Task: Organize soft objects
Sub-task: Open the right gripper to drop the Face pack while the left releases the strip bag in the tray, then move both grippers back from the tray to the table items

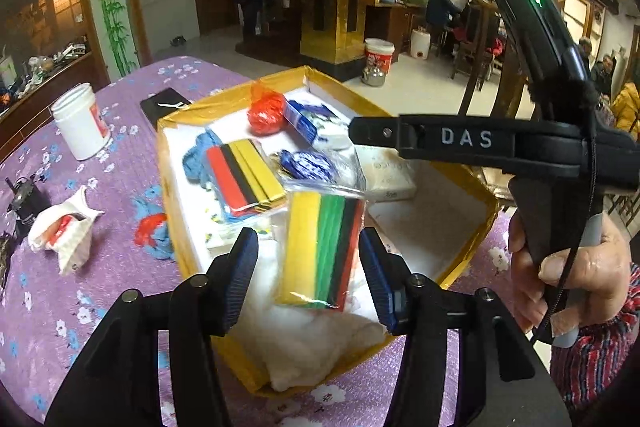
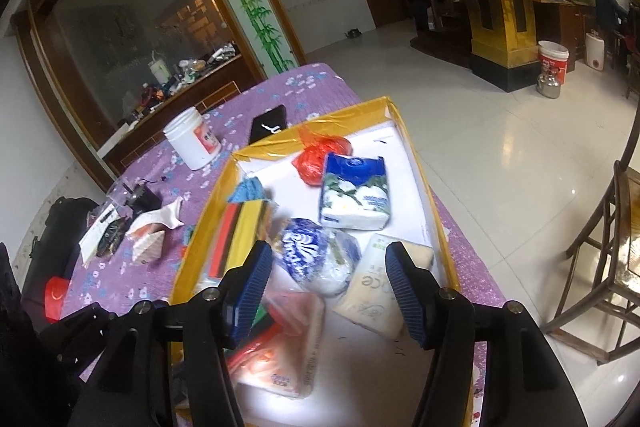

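A yellow-rimmed box [image 1: 468, 247] on the purple tablecloth holds soft items. In the left wrist view my left gripper [image 1: 308, 259] is open above a striped cloth pack [image 1: 320, 247] and white cotton [image 1: 304, 347]. A second striped pack [image 1: 244, 175], a red bag [image 1: 266, 113] and tissue packs lie further in. The right gripper's body [image 1: 460, 141] crosses over the box, held by a hand [image 1: 568, 267]. In the right wrist view my right gripper [image 2: 326, 287] is open over a blue-white tissue roll pack [image 2: 316, 255], a beige pack [image 2: 372, 291] and an orange-white pack [image 2: 288, 347].
Left of the box stand a white jar [image 1: 80, 121], a black phone [image 1: 162, 103], a white cloth bag [image 1: 66, 231] and a red-blue cloth [image 1: 154, 233]. A wooden chair [image 2: 604, 259] stands to the right. People are in the room behind.
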